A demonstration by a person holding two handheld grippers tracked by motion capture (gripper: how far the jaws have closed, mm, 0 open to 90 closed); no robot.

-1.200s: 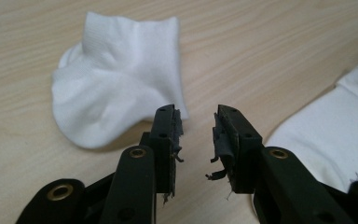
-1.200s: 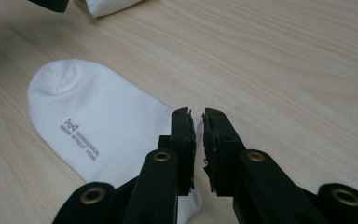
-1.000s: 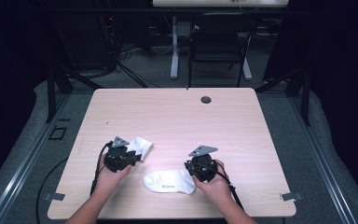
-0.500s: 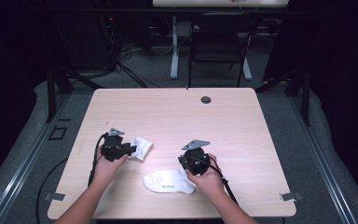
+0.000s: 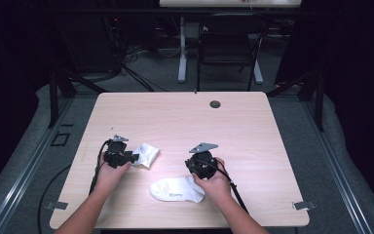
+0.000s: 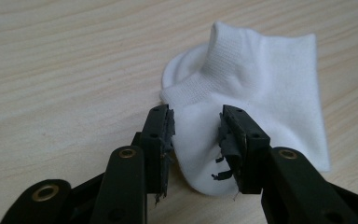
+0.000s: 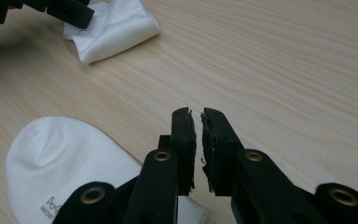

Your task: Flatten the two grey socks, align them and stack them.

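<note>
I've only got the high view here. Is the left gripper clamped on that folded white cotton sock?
Observer: No. The left gripper has just been opening its fingers. The folded white cotton sock lies loose between them on the wooden table.
Operator: And the right one, is it holding anything?
Observer: No. The right gripper has its fingers almost together, with nothing between them.

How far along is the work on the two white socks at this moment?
One sock looks done: the folded sock lies doubled over on the table. In hand: the left gripper straddles its edge, jaws having just opened, pads seemingly no longer pressing. Left: the flat sock lies unfolded near the front edge; the right gripper, almost shut with nothing between its jaws, is beside it.
</note>
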